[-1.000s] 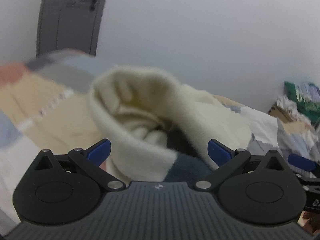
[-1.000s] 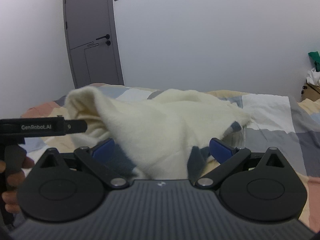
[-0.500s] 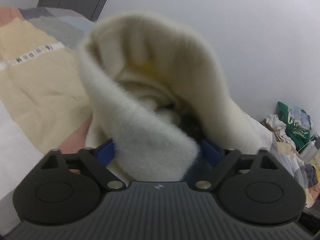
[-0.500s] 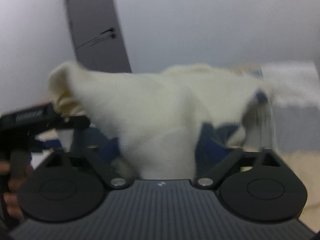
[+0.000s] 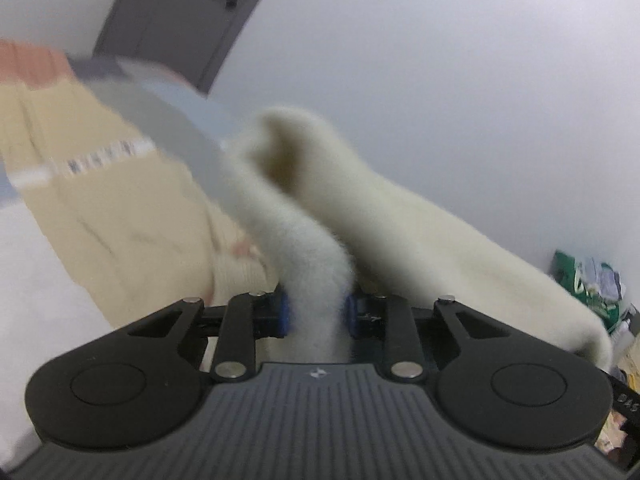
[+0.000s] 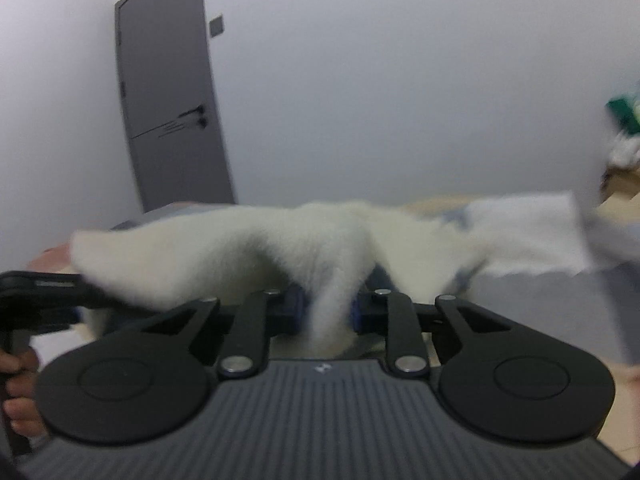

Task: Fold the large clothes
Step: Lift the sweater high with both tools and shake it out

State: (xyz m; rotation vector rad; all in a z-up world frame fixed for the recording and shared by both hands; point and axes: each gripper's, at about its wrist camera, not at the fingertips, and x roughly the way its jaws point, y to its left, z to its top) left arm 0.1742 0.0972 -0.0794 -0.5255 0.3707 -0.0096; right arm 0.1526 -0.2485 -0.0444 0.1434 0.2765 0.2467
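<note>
Between the blue pads of the left gripper (image 5: 316,314): a bunched fold of cream fleece garment (image 5: 400,224), jaws closing on it, pads already pressing the pile from both sides. Likewise at the right gripper (image 6: 326,314): jaws closing, a twisted neck of the same fleece pinched between the pads. Garment noted as spread over the patchwork bedspread (image 5: 100,184), one end raised by each gripper, middle sagging toward the bed.

Step in hand judged as: securing both grips before lifting to fold. To be done well: grips finished fully before any pull; both ends raised together and level; fabric kept taut between grippers so the fold line falls straight. Thick pile judged likely to slip if held by a thin edge only. Motion blur heavy in both views; exact garment edges not resolved.

Counted: grippers, two; fleece garment, one; bedspread, one; grey door (image 6: 172,100), one; hand (image 6: 18,392) seen on the left gripper's handle in the right view, one; clutter pile (image 5: 592,284) by the wall, one, contents not resolved.
</note>
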